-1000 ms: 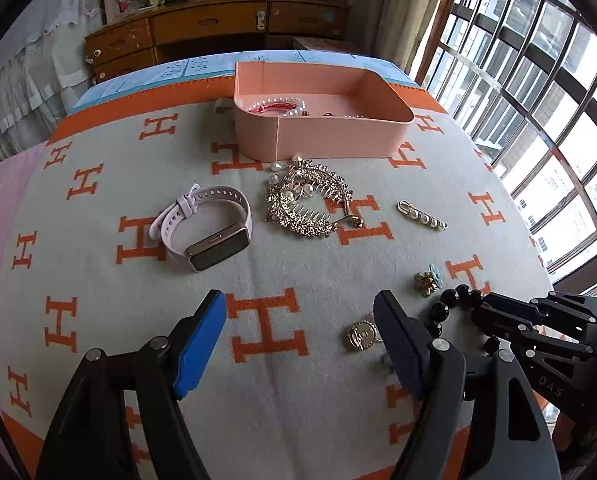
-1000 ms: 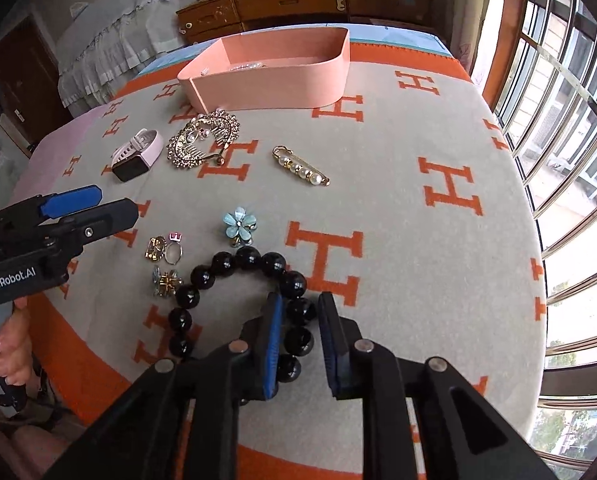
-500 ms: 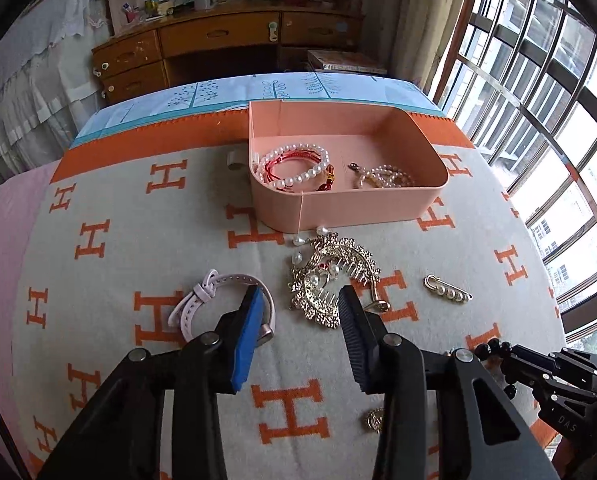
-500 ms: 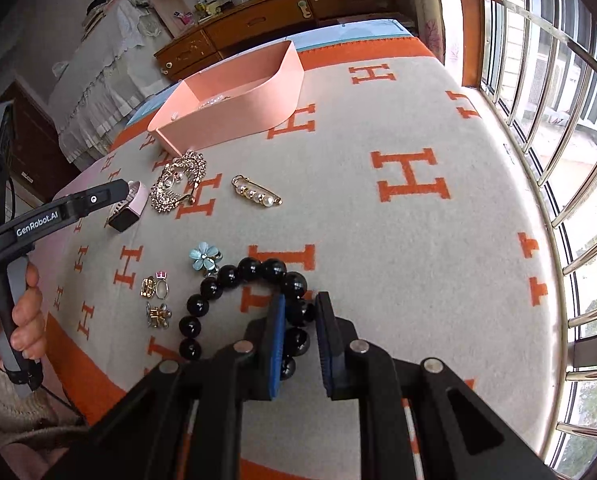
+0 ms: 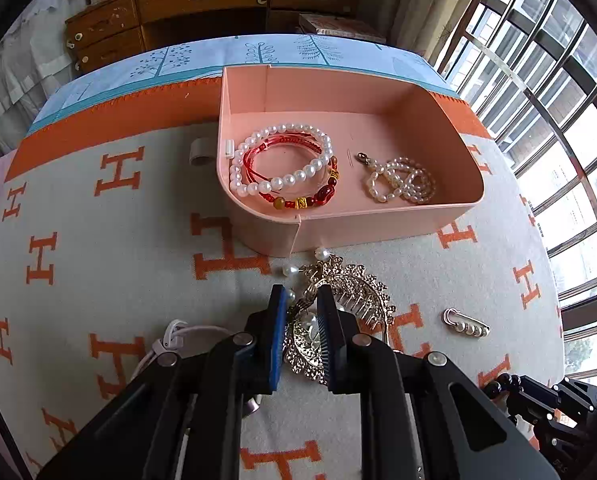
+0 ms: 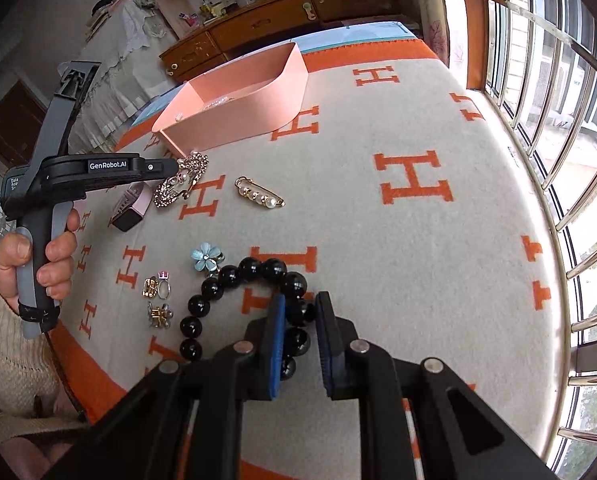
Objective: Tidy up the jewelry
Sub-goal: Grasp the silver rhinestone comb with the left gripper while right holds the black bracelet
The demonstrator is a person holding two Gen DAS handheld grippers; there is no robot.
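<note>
Left gripper (image 5: 301, 334), wide a second ago over bare blanket, now carried forward, jaws just closing narrow about the gold hair comb (image 5: 338, 304) beside the pink tray (image 5: 378, 228); right gripper (image 6: 300, 344) unchanged, clamped on black bead bracelet (image 6: 250, 280); both pieces seemingly ready for transfer to tray

Both views are fisheye, each riding on a hand-held gripper and looking steeply down along its two fingers, which fill the bottom of the frame. The left view sits close above the gold hair comb (image 5: 338, 304), facing the pink box (image 5: 378, 228) at upper centre. The right view looks from the near table edge across the blanket (image 6: 378, 240), the box (image 6: 234, 116) smaller at upper left. Both share the box, comb (image 6: 180, 184), pearl pin (image 5: 465, 323) (image 6: 259, 193) and wooden dresser (image 5: 202, 0) (image 6: 266, 24).
</note>
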